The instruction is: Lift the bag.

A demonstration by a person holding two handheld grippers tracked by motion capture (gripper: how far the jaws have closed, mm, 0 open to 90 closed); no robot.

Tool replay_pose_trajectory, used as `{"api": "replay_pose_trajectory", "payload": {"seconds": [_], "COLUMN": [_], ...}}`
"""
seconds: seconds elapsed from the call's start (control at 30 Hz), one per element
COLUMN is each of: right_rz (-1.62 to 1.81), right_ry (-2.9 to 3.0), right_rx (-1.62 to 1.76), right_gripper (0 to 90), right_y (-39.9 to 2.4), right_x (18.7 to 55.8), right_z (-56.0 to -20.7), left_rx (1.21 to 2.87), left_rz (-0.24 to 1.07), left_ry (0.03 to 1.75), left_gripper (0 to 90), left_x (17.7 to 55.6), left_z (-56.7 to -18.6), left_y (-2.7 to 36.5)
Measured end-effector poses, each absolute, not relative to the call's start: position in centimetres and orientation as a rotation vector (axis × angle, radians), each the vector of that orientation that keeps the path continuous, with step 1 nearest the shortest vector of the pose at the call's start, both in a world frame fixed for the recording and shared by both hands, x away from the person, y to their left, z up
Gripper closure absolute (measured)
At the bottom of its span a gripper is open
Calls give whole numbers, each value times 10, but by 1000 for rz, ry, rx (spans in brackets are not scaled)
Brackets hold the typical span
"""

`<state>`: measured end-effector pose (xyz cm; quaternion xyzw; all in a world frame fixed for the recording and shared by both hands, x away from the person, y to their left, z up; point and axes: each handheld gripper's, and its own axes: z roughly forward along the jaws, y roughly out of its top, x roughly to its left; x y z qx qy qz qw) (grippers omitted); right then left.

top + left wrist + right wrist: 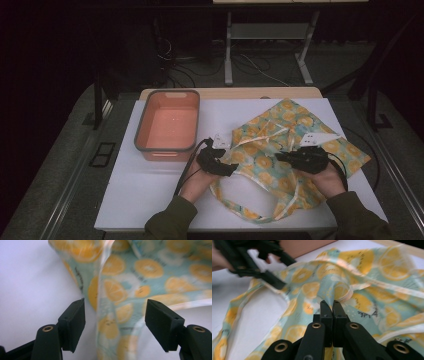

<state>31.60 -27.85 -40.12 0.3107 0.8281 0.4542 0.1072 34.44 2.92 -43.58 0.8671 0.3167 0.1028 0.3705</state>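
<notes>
A cloth bag [280,130] printed with orange slices on pale blue lies crumpled on the right half of the white table [155,195]. One long strap loops toward the front edge. My left gripper [232,167] sits at the bag's left edge. In the left gripper view it [115,307] is open, with a fold of the bag [112,290] and its strap between the jaws, the pads apart from the cloth. My right gripper [277,156] rests on the bag's middle. In the right gripper view it [332,302] is shut, and the bag's fabric [342,292] bunches at its tips.
A pink rectangular tub [167,125] with a grey rim stands at the back left of the table, close to the left hand. Behind the table are the white legs of a stand [228,55] and cables on a dark floor.
</notes>
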Motion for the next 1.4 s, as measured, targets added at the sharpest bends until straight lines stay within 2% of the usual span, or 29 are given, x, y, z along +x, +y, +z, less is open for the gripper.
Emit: {"api": "replay_pose_trajectory", "payload": {"seconds": [0.1,0.17,0.2,0.23,0.3,0.33,0.37,0.5,0.63,0.77,0.8,0.9,1.0,1.1,1.13,1.17,1.27,1.4], "right_rz": [1324,1310,1297,1283,1274,1272,1275,1311,1303,1177,1159,1101,1042,941,921,925,913,886], "right_ry": [2470,2496,2511,2519,2531,2534,2534,2535,2578,2620,2622,2674,2717,2729,2734,2733,2730,2696], "right_rx": [902,888,884,876,874,873,876,867,844,859,861,828,803,785,784,780,793,792], "right_gripper": [891,891,891,891,888,871,811,621,512,301,267,253,272,425,494,608,797,883], "right_y": [-277,-275,-273,-272,-270,-269,-269,-266,-261,-250,-247,-238,-230,-229,-231,-234,-241,-246], "right_x": [312,311,310,310,309,308,308,295,278,262,260,252,248,249,250,251,255,260], "right_z": [-403,-406,-407,-408,-409,-409,-409,-402,-403,-414,-418,-429,-436,-441,-441,-441,-440,-439], "left_rx": [2255,2260,2258,2252,2247,2245,2225,2158,2109,2089,2084,2081,2078,2080,2078,2078,2079,2063], "left_rz": [242,245,244,219,183,165,141,95,103,125,125,124,131,138,136,137,137,129], "left_ry": [838,844,846,840,842,835,838,834,828,821,822,826,834,840,840,840,839,841], "left_gripper": [344,426,482,589,746,848,882,889,889,889,889,889,889,889,890,889,889,890], "left_x": [351,352,353,353,353,353,353,352,349,346,346,346,346,347,347,347,346,345], "left_z": [-444,-446,-445,-445,-445,-445,-445,-439,-431,-425,-424,-424,-424,-424,-424,-424,-424,-422], "left_y": [30,30,32,33,35,36,36,40,44,46,46,47,48,49,50,50,50,51]}}
